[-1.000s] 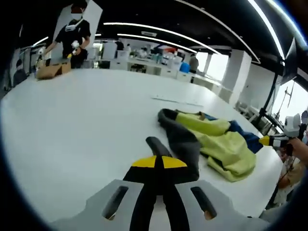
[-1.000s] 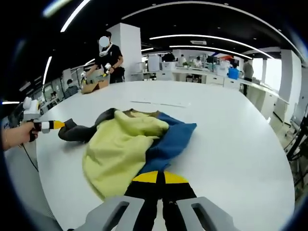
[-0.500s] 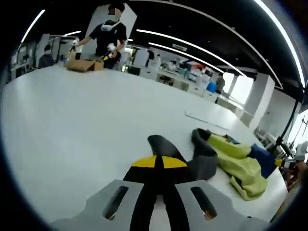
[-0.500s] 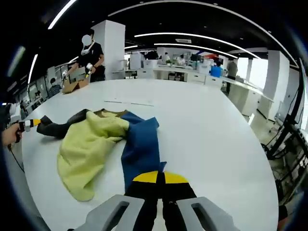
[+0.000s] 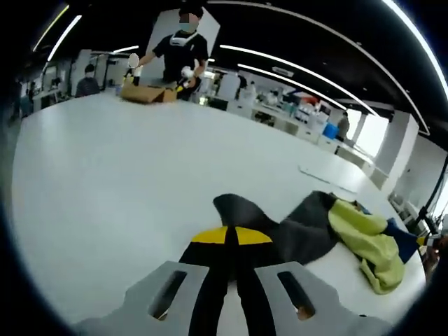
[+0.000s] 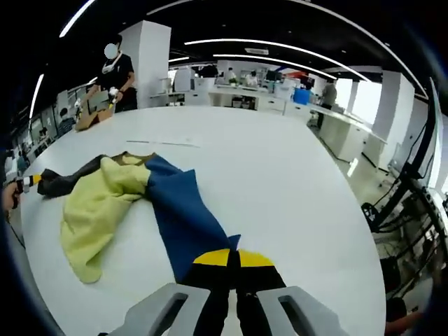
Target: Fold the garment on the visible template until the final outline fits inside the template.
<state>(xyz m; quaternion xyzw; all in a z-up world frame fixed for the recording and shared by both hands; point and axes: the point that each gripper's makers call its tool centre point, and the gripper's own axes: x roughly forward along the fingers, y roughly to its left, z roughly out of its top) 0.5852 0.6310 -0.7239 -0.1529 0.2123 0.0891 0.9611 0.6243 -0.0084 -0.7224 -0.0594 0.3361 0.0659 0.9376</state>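
Note:
A garment with grey, yellow-green and blue panels lies stretched over the white table (image 6: 280, 182). My left gripper (image 5: 231, 236) is shut on the end of the grey sleeve (image 5: 294, 227), and the yellow-green body (image 5: 364, 241) trails off to the right. My right gripper (image 6: 232, 257) is shut on the tip of the blue sleeve (image 6: 178, 210). Beyond it lie the yellow-green body (image 6: 94, 206) and the grey sleeve (image 6: 66, 182), whose far end the left gripper (image 6: 31, 180) holds at the left edge. A thin pale template strip (image 6: 161, 142) lies on the table behind the garment.
A person (image 5: 178, 52) works at a cardboard box (image 5: 147, 93) on the far side of the table, also seen as the person (image 6: 115, 73) in the right gripper view. Desks and pillars stand in the background. The table edge (image 6: 350, 231) drops off to the right.
The two grippers have drawn apart, pulling the grey and blue sleeves out long. The bunched garment has spread into a flatter, stretched shape. Both cameras shifted with the hands.

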